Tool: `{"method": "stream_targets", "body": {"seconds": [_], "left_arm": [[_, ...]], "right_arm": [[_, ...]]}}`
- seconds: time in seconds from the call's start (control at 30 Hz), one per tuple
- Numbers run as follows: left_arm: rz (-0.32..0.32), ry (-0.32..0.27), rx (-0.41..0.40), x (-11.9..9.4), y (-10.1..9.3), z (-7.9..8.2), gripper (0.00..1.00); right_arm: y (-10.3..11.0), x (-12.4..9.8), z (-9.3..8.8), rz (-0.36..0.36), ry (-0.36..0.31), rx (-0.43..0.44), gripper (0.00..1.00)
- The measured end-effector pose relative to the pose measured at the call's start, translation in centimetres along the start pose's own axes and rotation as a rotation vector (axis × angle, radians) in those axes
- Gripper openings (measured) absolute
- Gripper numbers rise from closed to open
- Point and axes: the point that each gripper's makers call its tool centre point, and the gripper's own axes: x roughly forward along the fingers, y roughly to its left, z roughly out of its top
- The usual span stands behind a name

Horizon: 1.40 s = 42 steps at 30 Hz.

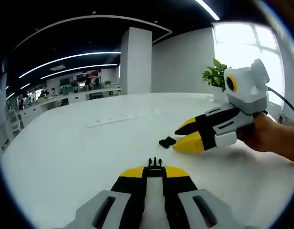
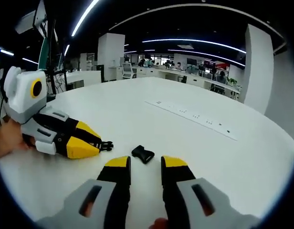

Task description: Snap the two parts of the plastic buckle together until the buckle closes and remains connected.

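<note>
Two buckle halves unjoined: pronged half [image 1: 155, 164] clamped in left gripper [image 1: 155, 172] jaws, socket half [image 2: 142, 153] loose on table [image 2: 185, 143], centre frame, before right gripper [image 2: 146, 164], jaws apart.

Both buckle halves [image 2: 142, 154] [image 1: 155, 165] are black. The table [image 2: 194, 143] is white. The grippers [image 1: 154, 175] [image 2: 145, 164] are black with yellow tips and grey bases.

In the right gripper view, the socket half [image 2: 143, 154] lies on the table [image 2: 223, 157] at lower centre, right of the pronged half [image 2: 105, 145] at the left gripper [image 2: 92, 143].
</note>
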Motion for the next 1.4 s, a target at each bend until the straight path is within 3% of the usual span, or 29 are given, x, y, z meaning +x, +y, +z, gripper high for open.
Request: {"method": "stream_targets", "body": {"seconds": [0.5, 1.07, 1.4], "left_arm": [[-0.002, -0.001, 0.002, -0.2, -0.3, 0.1, 0.12], [-0.004, -0.002, 0.003, -0.3, -0.3, 0.1, 0.12], [-0.005, -0.001, 0.003, -0.3, -0.3, 0.0, 0.12]], "right_arm": [[-0.1, 1.4, 0.5, -0.032, -0.014, 0.028, 0.24], [0.8, 1.3, 0.2, 0.030, -0.015, 0.022, 0.20], [0.9, 1.2, 0.1, 0.031, -0.021, 0.020, 0.15]]}}
